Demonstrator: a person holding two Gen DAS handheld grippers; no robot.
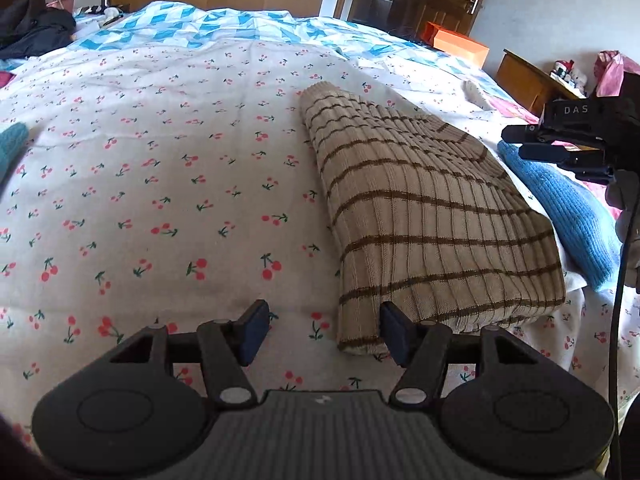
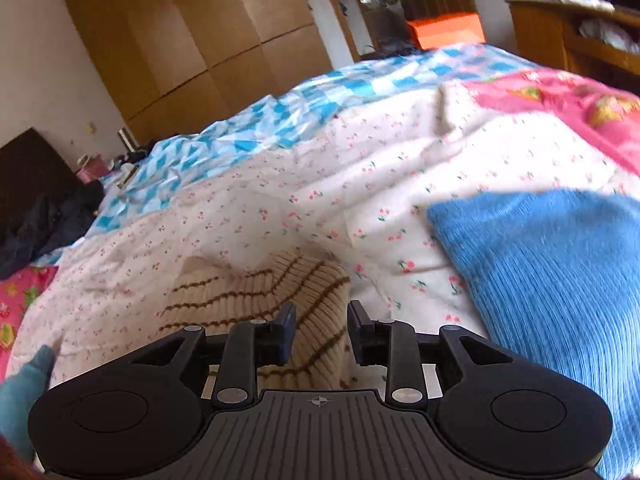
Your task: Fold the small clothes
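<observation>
I am looking over the cherry-print bedspread (image 1: pixel 160 160), where the folded beige striped sweater (image 1: pixel 420 216) is lying just beside a blue knit (image 1: pixel 568 216) on its right. My left gripper (image 1: pixel 324 332) is hanging open, its right finger touching the sweater's near corner. My right gripper (image 2: pixel 320 332) is gaping empty above the sweater.

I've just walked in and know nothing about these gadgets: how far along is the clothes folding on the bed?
The beige striped knit already lies folded in a neat block on the cherry-print quilt. Nothing is in hand: the left gripper is open at its near corner, and the right gripper hangs open above it. The blue knit beside it looks flat; whether it is folded I cannot tell.
</observation>
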